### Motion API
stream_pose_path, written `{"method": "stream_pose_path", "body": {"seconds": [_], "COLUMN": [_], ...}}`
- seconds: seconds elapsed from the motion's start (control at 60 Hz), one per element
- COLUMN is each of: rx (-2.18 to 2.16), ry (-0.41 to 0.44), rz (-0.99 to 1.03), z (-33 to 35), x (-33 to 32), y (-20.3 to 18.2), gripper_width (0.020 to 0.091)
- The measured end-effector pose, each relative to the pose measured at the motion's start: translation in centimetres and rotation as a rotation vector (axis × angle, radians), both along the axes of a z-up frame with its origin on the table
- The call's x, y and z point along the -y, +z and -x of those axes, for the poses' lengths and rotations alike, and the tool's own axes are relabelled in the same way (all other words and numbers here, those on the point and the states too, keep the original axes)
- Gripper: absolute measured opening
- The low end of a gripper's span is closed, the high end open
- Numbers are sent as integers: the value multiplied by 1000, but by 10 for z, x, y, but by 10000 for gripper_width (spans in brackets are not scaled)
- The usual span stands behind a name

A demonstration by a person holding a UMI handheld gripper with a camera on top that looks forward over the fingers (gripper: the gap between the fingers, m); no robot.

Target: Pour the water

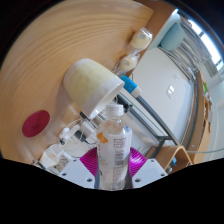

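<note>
Gripper clamping water bottle, round wooden table, tiled floor beyond

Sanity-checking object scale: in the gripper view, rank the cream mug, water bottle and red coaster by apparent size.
1. water bottle, though it sits closest to the camera, between the tongs, so its size is inflated.
2. cream mug, lying on its side; close to the bottle.
3. red coaster, clearly smallest.

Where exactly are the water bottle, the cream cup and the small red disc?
water bottle (pixel 115 140), gripper view, on its clear body
cream cup (pixel 92 85), gripper view, on its side wall
red disc (pixel 36 123), gripper view, on its flat top
</note>
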State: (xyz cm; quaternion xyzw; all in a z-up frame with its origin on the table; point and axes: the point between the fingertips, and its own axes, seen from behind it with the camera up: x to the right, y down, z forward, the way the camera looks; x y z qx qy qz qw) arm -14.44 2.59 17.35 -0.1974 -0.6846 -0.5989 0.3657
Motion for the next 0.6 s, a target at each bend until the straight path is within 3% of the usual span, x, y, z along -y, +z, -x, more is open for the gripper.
{"method": "stream_pose_path", "body": {"seconds": [0.2, 0.283, 0.433, 0.6], "rx": [-587, -934, -1497, -2040], "ry": [-72, -121, -102, -120], "rz": [128, 249, 414, 639], "z": [-34, -50, -63, -71], "x": [2, 5, 15, 15], "y": [36, 32, 33, 1], "gripper_width": [387, 387, 386, 386]}}
